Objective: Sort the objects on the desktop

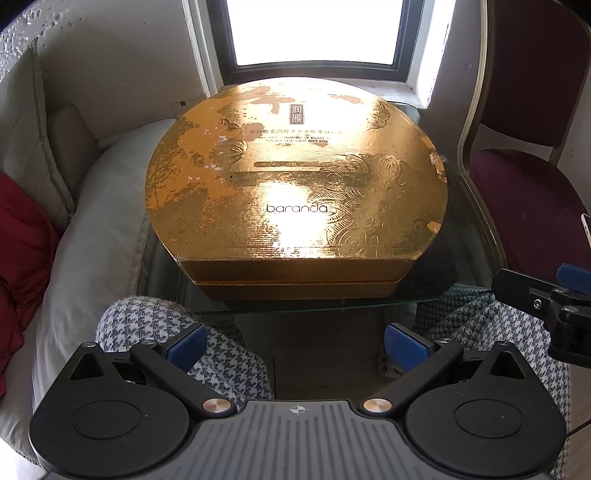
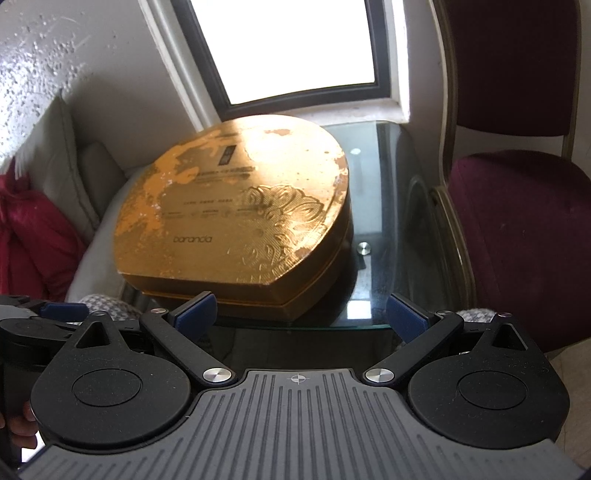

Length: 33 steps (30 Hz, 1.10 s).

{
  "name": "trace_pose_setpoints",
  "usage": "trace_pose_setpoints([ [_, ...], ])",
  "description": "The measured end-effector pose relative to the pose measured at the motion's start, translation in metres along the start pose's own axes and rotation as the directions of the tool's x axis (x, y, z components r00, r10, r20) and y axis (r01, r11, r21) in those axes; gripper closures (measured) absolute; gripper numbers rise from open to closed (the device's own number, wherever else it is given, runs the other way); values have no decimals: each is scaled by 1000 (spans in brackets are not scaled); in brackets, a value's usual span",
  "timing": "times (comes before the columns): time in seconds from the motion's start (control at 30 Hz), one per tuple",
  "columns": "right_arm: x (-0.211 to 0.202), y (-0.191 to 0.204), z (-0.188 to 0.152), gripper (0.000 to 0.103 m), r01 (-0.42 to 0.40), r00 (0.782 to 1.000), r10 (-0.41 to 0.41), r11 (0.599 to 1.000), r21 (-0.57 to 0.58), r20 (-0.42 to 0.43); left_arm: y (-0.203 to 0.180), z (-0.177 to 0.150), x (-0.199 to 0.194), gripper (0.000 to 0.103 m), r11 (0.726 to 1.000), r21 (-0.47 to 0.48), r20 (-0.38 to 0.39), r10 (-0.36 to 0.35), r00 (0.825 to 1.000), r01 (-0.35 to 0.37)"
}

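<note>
A large round gold gift box (image 1: 295,177) marked "baranda" lies with its lid on, covering most of a small glass table (image 1: 436,280). In the right wrist view the same gold box (image 2: 236,221) sits left of centre on the glass table (image 2: 376,229). My left gripper (image 1: 295,345) hovers open in front of the table's near edge, nothing between its blue pads. My right gripper (image 2: 299,314) is open too, just short of the box's front corner, holding nothing. Each gripper shows at the edge of the other's view.
A dark red upholstered chair (image 1: 528,192) stands right of the table. A white cushion (image 1: 99,221) and red cloth (image 1: 22,266) lie on a sofa at the left. A window (image 1: 314,29) is behind. A person's houndstooth-clad knees (image 1: 177,339) are below the table edge.
</note>
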State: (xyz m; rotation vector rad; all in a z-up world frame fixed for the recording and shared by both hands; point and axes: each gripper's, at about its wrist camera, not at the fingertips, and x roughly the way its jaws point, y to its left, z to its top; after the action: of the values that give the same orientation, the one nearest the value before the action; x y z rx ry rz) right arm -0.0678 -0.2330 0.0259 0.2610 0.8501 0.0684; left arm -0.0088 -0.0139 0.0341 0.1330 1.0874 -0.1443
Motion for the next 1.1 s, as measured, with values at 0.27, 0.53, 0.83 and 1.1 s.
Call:
trace_pose_setpoints([
  [0.27,-1,-1,0,2,-1,1000,1,1000,-2,2,1,-2,-1,1,1000,-2,3,-2,1000,2],
  [0.53,-2,1,-1,2,-1,1000,1,1000,-3,6,2,-3,-2,1,1000,-9,3,0,1000,0],
  [0.83,-2,-1,-1,2,0,1000,0,1000,2,4,3,-3,0,1,1000,-8,-2,7,1000,-7],
  [1.1,1,-2,-2,2,0,1000,0,1000,5,-3,2,-3,2,1,1000,-3,-11,5,1000,-5],
])
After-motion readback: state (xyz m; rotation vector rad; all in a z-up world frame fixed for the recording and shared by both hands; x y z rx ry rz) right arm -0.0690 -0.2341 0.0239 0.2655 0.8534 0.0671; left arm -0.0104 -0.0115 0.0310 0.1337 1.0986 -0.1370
